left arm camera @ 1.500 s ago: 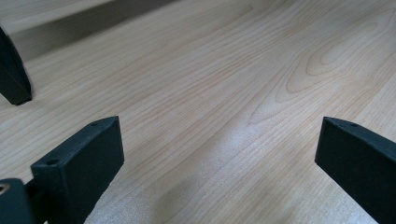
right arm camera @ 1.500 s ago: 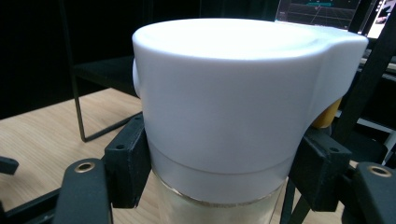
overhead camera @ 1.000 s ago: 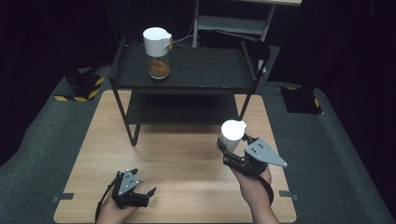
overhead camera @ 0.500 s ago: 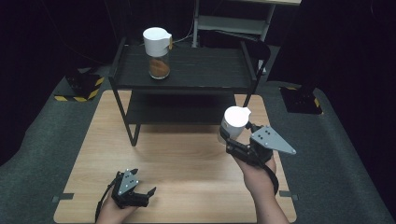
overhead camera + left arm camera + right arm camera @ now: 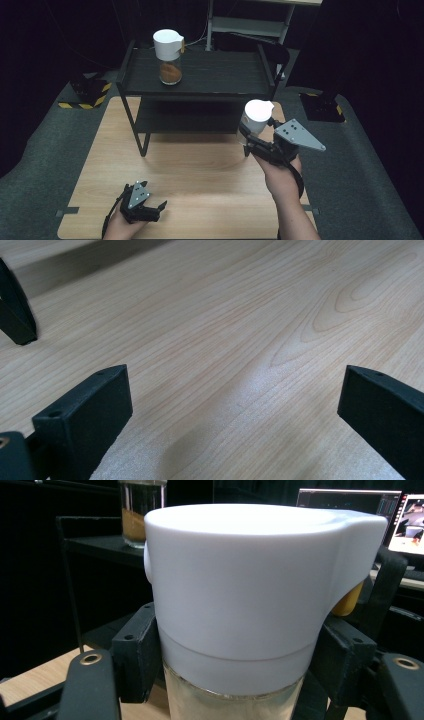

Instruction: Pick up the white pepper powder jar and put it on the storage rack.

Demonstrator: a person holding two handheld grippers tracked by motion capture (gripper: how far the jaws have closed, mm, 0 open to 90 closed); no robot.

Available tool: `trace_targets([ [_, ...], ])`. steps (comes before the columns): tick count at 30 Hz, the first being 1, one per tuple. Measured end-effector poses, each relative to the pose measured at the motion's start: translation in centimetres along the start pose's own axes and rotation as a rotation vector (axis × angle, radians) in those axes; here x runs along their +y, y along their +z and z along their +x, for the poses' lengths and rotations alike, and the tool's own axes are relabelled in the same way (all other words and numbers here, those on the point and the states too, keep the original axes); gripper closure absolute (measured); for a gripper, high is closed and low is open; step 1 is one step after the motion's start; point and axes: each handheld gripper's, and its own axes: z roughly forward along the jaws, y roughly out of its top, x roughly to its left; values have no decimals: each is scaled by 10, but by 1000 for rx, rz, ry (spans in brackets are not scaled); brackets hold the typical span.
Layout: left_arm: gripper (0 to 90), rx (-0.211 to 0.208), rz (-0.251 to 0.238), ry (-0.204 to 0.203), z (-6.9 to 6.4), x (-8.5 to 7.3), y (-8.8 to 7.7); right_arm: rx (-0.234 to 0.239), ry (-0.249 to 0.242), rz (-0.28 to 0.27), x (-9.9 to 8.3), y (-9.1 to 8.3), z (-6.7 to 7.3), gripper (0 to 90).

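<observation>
Right gripper clamped on a jar with a white lid, both pads pressed against the glass just under the lid, jar upright and clear of the wooden table. Held in the air near the right front corner of the black shelf, roughly level with its top deck. In the right gripper view, same jar close up, black pads snug on either side, pale contents below the lid, possibly a light powder, hard to tell through the glass. On the top deck, toward the left, a 2nd jar of the same kind with brown contents, standing upright.

Left gripper resting low at the near edge of the table, jaws spread wide with nothing between them; bare wood grain under it in the left gripper view.

Step in hand, judging by the pose: carrying the jar toward the shelf, likely to stand beside the brown one. Next move calls for clearing the raised side rail at the shelf's right end, keeping the jar vertical, lowering onto open deck well apart from the 1st jar, and loosening the grip only once the base sits flat.
</observation>
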Motion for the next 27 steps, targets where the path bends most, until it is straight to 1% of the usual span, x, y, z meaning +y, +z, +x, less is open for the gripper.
trace_targets([
  [4, 13, -3, -2, -3, 1, 0, 0, -2, -2, -2, 9, 3, -2, 301],
  [7, 13, -5, -2, -3, 1, 0, 0, -2, -2, -3, 13, 5, -3, 301],
  [8, 13, -5, -2, -1, 1, 0, 0, -3, -8, -4, 17, 6, -3, 301],
  [14, 13, -5, -3, -1, 1, -1, 0, -8, -17, -10, 26, 9, -4, 301],
  [17, 13, -4, -4, 0, 1, -1, 0, -5, -22, -20, 34, 12, -5, 301],
  [21, 13, -6, -3, 2, 1, 0, 0, -5, -23, -27, 43, 15, -4, 301],
  [27, 13, -8, -6, -1, 2, -1, 0, -9, -38, -36, 53, 18, -3, 301],
])
